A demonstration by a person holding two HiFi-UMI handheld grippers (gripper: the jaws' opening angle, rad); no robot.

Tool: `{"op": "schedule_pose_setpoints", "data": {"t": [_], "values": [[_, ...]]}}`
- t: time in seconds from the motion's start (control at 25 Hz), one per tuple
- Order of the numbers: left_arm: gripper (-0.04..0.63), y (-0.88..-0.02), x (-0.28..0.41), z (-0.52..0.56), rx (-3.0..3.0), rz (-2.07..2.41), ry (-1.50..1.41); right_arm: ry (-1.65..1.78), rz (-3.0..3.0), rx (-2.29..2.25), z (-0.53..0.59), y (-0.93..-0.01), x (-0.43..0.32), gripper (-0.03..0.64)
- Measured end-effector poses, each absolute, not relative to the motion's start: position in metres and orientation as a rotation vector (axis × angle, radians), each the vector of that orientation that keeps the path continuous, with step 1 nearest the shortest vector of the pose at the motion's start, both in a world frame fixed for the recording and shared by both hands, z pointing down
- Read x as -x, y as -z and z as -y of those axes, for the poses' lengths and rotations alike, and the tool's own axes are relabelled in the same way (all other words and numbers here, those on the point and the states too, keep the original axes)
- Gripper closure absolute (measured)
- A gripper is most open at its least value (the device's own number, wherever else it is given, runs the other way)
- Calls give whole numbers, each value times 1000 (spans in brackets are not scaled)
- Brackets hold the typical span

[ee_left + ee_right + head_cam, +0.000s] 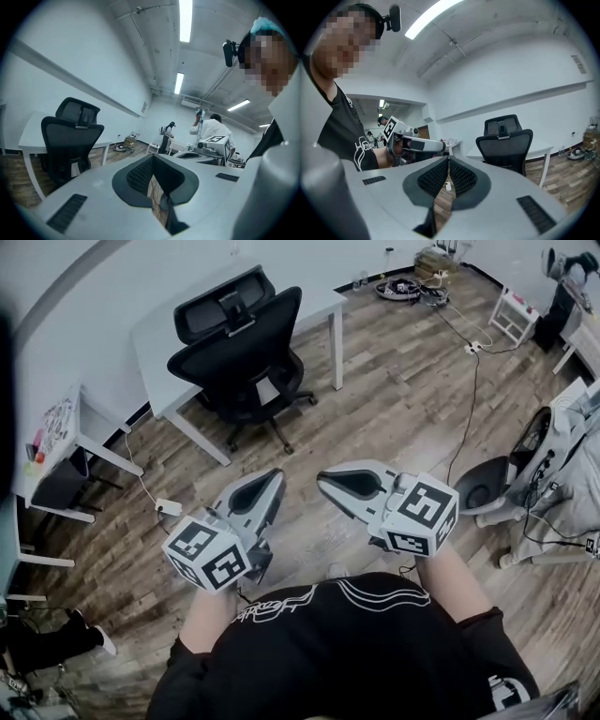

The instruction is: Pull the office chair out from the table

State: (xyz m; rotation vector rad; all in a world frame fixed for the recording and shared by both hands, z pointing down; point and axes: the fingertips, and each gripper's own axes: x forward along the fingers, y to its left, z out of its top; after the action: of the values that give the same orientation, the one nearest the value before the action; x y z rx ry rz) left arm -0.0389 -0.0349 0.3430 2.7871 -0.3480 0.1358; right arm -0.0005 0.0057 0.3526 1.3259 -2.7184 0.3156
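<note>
Over the left gripper, ceiling lights; head view shows floor.

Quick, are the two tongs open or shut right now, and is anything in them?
The grey left tongs: shut, holding nothing.
The grey right tongs: shut, holding nothing.

clear: open floor on near side of office chair | obstacles: desk behind chair; cable at right
</note>
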Motion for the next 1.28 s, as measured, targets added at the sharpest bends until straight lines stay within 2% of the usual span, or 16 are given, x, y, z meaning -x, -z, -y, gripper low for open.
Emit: {"op": "schedule_pose_setpoints", "data": {"t": [0.24, 0.6, 0.96, 1.28], "values": [[589, -345, 4, 40, -2838, 322, -204, -191, 2581, -1345, 10, -355, -37, 580], [589, -342, -25, 97, -2870, 273, -193, -222, 2477, -1466, 69, -352, -84, 581], [589, -385, -66, 236, -2740, 317, -155, -408, 2394, -1486, 198, -400, -139, 581], [589, -395, -77, 336, -2684, 270, -92, -460, 2454, -1381, 317, -415, -141, 580]]}}
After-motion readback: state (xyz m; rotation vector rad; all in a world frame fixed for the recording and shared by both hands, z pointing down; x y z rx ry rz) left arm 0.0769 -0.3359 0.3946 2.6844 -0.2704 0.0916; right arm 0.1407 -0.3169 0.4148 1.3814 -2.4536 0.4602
